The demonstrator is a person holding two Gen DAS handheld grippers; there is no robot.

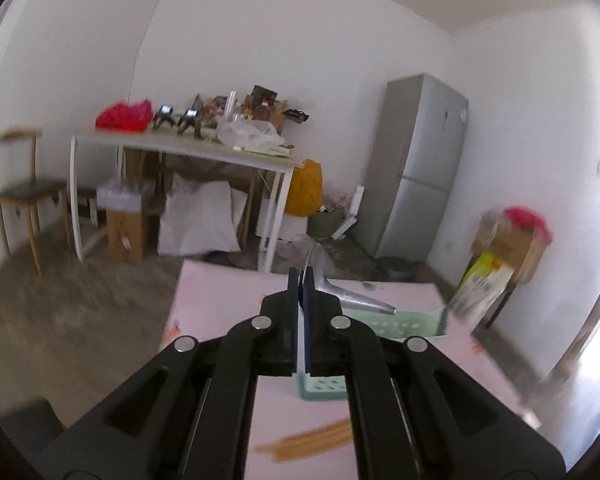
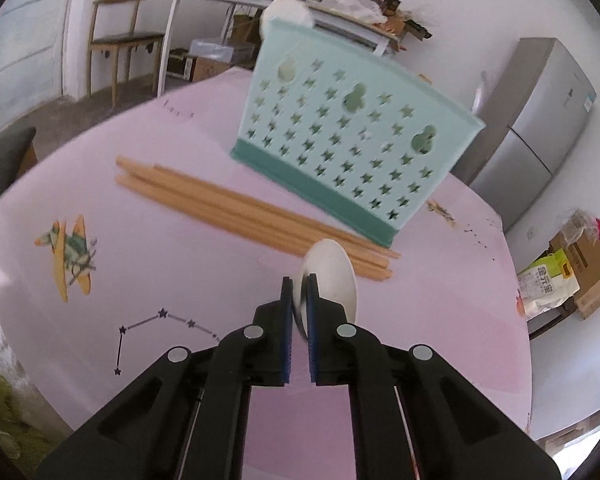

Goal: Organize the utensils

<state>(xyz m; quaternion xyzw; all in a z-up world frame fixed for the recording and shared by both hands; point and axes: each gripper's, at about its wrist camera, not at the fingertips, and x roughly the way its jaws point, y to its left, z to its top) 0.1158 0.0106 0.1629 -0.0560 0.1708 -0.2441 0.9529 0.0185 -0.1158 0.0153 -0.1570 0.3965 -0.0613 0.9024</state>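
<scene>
My left gripper (image 1: 301,276) is shut on a silver metal utensil (image 1: 352,298), whose handle sticks out to the right. It hangs above the mint-green utensil holder (image 1: 384,324) on the pink table (image 1: 216,300). In the right wrist view the holder (image 2: 352,140) stands upright with star-shaped holes, and a white utensil (image 2: 288,14) pokes out of its far end. Several wooden chopsticks (image 2: 240,208) lie in front of it, blurred in the left wrist view (image 1: 308,438). My right gripper (image 2: 299,284) is shut on a white spoon (image 2: 332,276) just above the table, near the chopstick tips.
Behind the pink table stands a white table (image 1: 188,148) with clutter, bags and boxes below it. A grey fridge (image 1: 420,168) is at the right, a wooden chair (image 1: 24,192) at the left. Cardboard boxes (image 2: 580,272) sit by the right wall.
</scene>
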